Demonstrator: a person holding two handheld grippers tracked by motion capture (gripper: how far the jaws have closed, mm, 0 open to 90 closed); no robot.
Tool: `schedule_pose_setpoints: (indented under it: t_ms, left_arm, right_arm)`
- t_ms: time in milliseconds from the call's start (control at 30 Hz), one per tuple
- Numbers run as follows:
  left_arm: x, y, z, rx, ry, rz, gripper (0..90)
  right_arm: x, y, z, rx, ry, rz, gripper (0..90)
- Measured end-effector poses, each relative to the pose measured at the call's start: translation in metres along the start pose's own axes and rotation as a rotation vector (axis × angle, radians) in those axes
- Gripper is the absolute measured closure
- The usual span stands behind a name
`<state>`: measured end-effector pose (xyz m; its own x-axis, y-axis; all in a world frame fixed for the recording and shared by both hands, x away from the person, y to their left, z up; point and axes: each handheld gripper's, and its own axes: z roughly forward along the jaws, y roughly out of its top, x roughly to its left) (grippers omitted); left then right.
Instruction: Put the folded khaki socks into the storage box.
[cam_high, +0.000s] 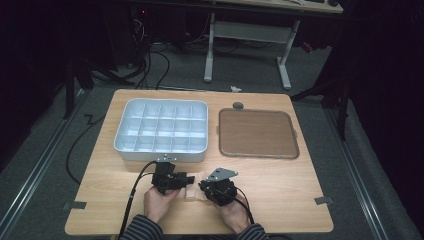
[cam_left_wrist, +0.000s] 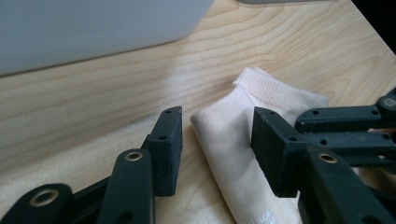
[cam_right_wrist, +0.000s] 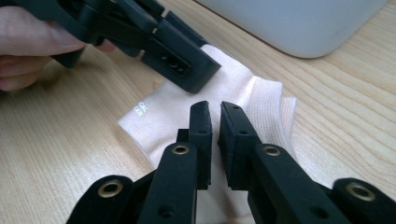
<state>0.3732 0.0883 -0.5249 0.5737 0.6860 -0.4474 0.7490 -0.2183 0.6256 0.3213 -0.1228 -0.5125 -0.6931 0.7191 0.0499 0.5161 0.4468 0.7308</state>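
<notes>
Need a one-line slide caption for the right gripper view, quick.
Right gripper, jaws nearly closed, over a folded pale sock on the wooden table; left gripper above the sock's far end.

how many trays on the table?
2. The white compartment tray sits at the table's far left; the brown flat tray lies to its right, apart from it. Both are beyond the grippers and the folded sock.
</notes>
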Motion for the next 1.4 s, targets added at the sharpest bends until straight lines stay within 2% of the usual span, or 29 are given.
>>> schedule_pose_setpoints:
  t_ms: [233,367,500,567,700,933,1067,1233,1400]
  left_arm:
    - [0.003,-0.006,-0.002,0.0,-0.035,-0.028,57.1]
    - [0.004,-0.007,0.0,-0.003,-0.059,-0.037,65.1]
    - [0.002,-0.008,-0.001,-0.029,-0.073,-0.033,77.9]
    - [0.0,-0.008,-0.002,-0.037,-0.077,-0.026,81.2]
    - [-0.002,-0.008,-0.005,-0.044,-0.079,-0.014,82.8]
    - [-0.003,-0.008,-0.006,-0.033,-0.086,-0.022,83.4]
    - [-0.004,-0.007,-0.01,-0.031,-0.091,-0.019,83.5]
    - [-0.005,-0.006,-0.015,-0.039,-0.091,-0.023,83.5]
    - [-0.007,-0.005,-0.016,-0.05,-0.115,-0.025,83.4]
  right_arm:
    - [-0.002,-0.004,0.005,0.014,-0.004,0.006,84.0]
    - [-0.002,-0.004,0.005,0.01,-0.004,0.011,84.0]
    - [-0.002,-0.004,0.005,0.01,-0.001,0.012,84.0]
    - [-0.002,-0.004,0.005,0.012,-0.001,0.013,84.0]
    - [-0.003,-0.004,0.005,0.012,0.007,0.018,84.0]
    - [-0.005,0.004,0.002,-0.008,0.012,0.041,87.5]
    - [-0.007,0.011,0.004,0.004,-0.002,0.041,90.0]
    - [-0.008,0.01,0.009,0.025,0.0,0.04,90.0]
    - [-0.008,0.01,0.014,0.046,0.007,0.042,90.0]
